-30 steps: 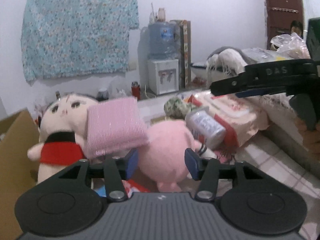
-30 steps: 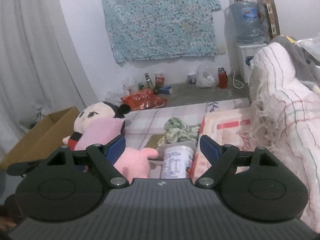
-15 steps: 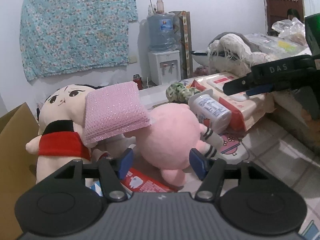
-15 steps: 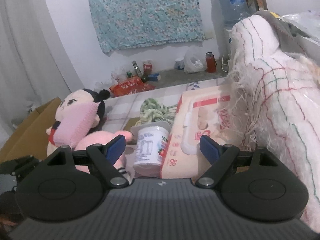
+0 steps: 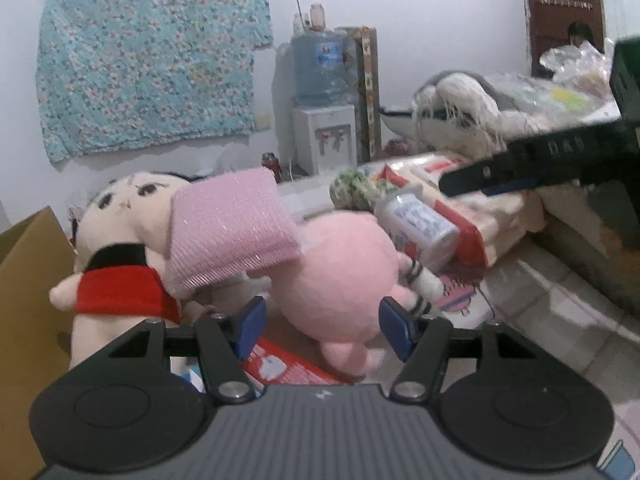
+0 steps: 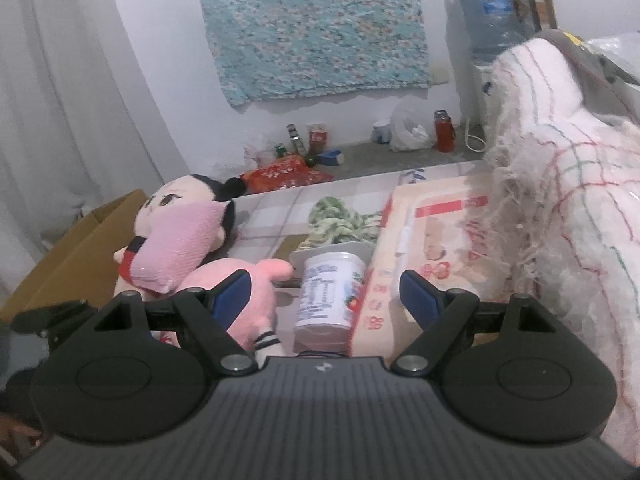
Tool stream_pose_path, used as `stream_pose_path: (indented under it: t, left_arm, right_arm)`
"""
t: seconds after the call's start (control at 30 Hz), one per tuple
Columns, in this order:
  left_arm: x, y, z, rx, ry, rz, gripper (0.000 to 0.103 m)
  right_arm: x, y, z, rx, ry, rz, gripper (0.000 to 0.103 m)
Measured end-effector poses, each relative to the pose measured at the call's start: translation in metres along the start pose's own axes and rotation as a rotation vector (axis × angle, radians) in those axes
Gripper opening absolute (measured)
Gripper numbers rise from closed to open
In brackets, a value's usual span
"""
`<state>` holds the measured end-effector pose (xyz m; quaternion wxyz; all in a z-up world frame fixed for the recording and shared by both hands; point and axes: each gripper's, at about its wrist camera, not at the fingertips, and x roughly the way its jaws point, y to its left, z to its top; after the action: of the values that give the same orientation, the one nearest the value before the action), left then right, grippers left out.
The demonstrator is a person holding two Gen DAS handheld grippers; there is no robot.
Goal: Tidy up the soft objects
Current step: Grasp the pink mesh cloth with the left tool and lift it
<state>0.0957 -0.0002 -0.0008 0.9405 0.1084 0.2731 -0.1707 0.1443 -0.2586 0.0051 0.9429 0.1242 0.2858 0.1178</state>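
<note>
A round pink plush (image 5: 340,276) lies on the tiled floor, right in front of my left gripper (image 5: 322,330). The gripper is open: its blue pads flank the plush's near side without pressing it. A pink ribbed cushion (image 5: 232,232) leans on a big-headed doll in a red top (image 5: 128,208). My right gripper (image 6: 326,300) is open over a white tub (image 6: 328,296) lying on its side. The pink plush (image 6: 248,280) lies at its left pad, with the cushion (image 6: 176,248) and doll (image 6: 172,204) beyond. One right gripper finger (image 5: 480,172) crosses the left wrist view.
A wet-wipes pack (image 6: 420,232) and a green knitted bundle (image 6: 344,220) lie behind the tub. A fringed white blanket (image 6: 560,200) piles up on the right. An open cardboard box (image 5: 28,280) stands left of the doll. A water dispenser (image 5: 324,136) is against the far wall.
My left jaws have spread a little wider, and the pink plush now sits larger and lower between them. The right view has edged closer to the tub and wipes pack.
</note>
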Motion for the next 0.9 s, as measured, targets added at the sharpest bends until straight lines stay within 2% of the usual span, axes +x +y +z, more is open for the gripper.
stream_pose_path:
  t: [0.1,0.13,0.27,0.33,0.43,0.5,0.6,0.7,0.8,0.87,0.9]
  left_arm:
    - [-0.009,0.011,0.009,-0.075,-0.033,-0.013,0.065]
    - [-0.012,0.015,0.012,-0.099,-0.046,-0.005,0.069]
    - [-0.017,0.026,0.029,-0.117,-0.107,0.108,0.084]
    - [-0.013,0.033,0.04,-0.134,-0.115,0.143,0.086]
    - [0.004,0.043,0.054,-0.154,-0.077,0.15,0.09]
    - [0.021,0.049,0.059,-0.159,-0.015,0.149,0.09]
    - [0.044,0.059,0.06,-0.203,0.05,0.136,0.088]
    - [0.056,0.071,0.059,-0.25,0.141,0.095,0.077]
    - [0.059,0.083,0.054,-0.297,0.15,0.065,0.071]
    - [0.059,0.087,0.053,-0.305,0.15,0.048,0.042]
    - [0.061,0.088,0.053,-0.309,0.162,0.033,0.036]
  right_arm:
    - [-0.001,0.016,-0.001,-0.073,-0.004,0.0,0.082]
    - [0.0,0.022,-0.002,-0.091,0.002,0.02,0.083]
    - [0.006,0.047,-0.002,-0.146,0.043,0.088,0.086]
    - [0.01,0.063,0.0,-0.187,0.055,0.112,0.096]
    - [0.017,0.087,0.0,-0.239,0.073,0.125,0.102]
    - [0.025,0.098,0.0,-0.255,0.098,0.122,0.102]
    - [0.043,0.11,0.001,-0.264,0.103,0.072,0.102]
    - [0.062,0.121,0.005,-0.276,0.108,0.032,0.102]
    - [0.072,0.124,0.004,-0.278,0.146,0.033,0.102]
    - [0.074,0.125,0.0,-0.285,0.168,0.035,0.102]
    - [0.075,0.126,-0.002,-0.296,0.178,0.033,0.102]
